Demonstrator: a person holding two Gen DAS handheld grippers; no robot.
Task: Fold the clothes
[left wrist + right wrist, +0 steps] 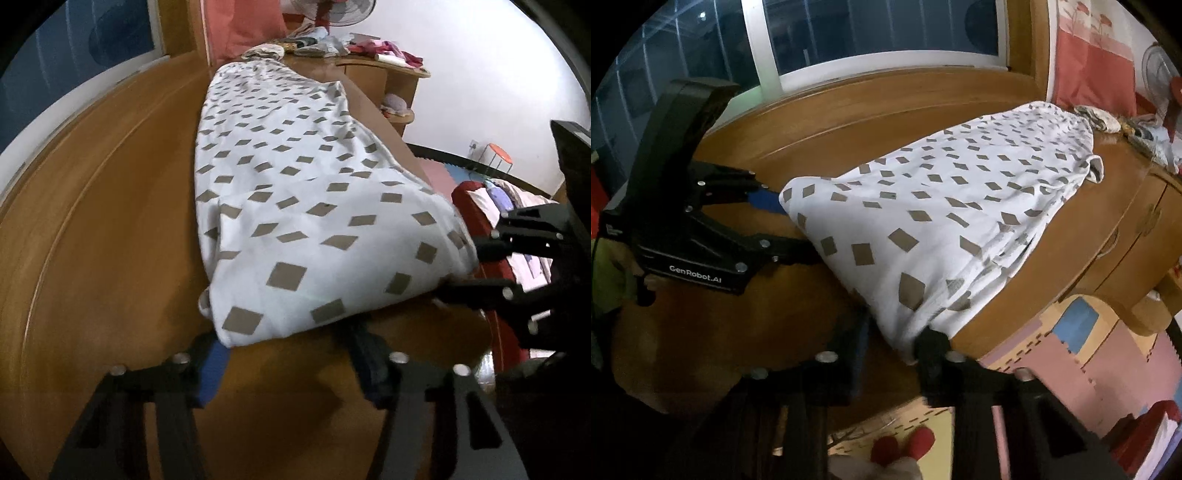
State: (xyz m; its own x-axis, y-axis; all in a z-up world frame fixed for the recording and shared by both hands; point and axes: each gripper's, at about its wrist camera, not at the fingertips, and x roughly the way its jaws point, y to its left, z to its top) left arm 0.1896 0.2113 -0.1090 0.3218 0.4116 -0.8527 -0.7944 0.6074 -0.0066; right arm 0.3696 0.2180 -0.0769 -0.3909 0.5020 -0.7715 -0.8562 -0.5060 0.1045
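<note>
A white diamond-print garment (295, 206) is lying lengthwise along a wooden tabletop (110, 221). 2 grippers, left (288, 354) and right (886, 354), are spread apart around its near corners; uneven pinching risks skewing it.

A white garment (945, 221) patterned with grey-brown diamonds is seen lying folded lengthwise along the wooden bench (849, 125). Its near corner is overlapped by the right gripper (894, 354), whose jaws are spread apart. At the garment's left corner, the left gripper (783, 229) is seen, its fingers also parted. A window (871, 33) is seen behind the bench, and a foam-tiled floor (1071, 354) below.
</note>
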